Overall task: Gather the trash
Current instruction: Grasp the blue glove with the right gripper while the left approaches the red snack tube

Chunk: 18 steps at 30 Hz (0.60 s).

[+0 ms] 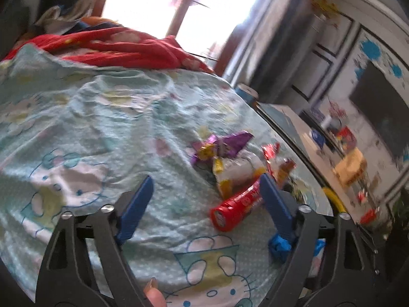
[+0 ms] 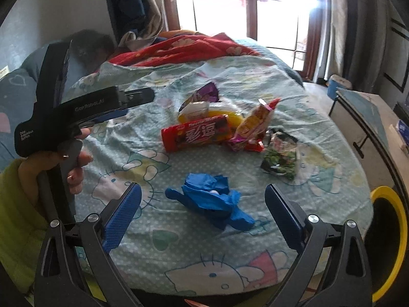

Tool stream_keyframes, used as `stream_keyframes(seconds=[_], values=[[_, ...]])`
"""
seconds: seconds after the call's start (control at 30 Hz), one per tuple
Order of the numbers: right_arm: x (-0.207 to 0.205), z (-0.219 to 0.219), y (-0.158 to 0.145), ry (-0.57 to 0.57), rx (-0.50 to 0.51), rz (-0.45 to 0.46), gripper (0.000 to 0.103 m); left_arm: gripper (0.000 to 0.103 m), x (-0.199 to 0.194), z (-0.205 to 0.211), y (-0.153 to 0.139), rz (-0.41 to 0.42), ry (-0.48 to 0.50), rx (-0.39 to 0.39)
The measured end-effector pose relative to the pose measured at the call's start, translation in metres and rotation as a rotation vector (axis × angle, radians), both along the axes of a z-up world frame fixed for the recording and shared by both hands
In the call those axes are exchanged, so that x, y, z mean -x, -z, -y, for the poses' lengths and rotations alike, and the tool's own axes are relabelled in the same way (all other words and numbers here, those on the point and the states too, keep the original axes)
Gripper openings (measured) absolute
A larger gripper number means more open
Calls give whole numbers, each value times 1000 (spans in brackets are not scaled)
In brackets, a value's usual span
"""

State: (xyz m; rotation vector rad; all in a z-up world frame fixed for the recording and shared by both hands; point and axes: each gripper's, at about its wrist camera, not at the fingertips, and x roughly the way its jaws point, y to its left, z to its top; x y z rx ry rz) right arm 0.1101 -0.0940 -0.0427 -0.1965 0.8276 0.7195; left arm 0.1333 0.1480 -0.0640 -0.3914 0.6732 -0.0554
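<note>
Your left gripper (image 1: 204,202) and right gripper (image 2: 203,212) are both spread wide, empty, above the wrappers (image 2: 204,128) and blue glove (image 2: 212,199).

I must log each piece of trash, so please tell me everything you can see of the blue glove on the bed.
The blue glove is a thin, rubber-like disposable one, crumpled into a loose wad, with a finger or cuff end sticking out at each side. Something small and white shows in its folds. It lies alone on the sheet, apart from the wrapper pile farther back. It sits just ahead of the open right gripper, between its fingers' lines, untouched. In the left wrist view it is half hidden behind a finger.
</note>
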Motion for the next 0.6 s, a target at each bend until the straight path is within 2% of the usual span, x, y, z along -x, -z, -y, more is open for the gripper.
stream_keyframes(seconds=[0.13, 0.23, 0.27, 0.3, 0.4, 0.5, 0.6], values=[[-5, -6, 12, -23, 14, -10, 90, 66, -9, 14, 5, -23, 73, -29], [-10, -9, 25, -25, 23, -54, 73, 64, -16, 26, 10, -33, 127, -58], [-12, -9, 29, -24, 22, -65, 63, 64, -18, 29, 11, -35, 134, -66], [-12, -9, 31, -26, 22, -69, 51, 63, -20, 33, 13, -36, 149, -83], [-10, -7, 36, -29, 37, -52, 34, 62, -25, 41, 17, -43, 178, -106], [-10, 2, 37, -19, 14, -59, 28, 62, -30, 45, 21, -53, 201, -107], [-10, 8, 38, -5, 1, -69, 27, 62, -32, 45, 23, -53, 217, -94]])
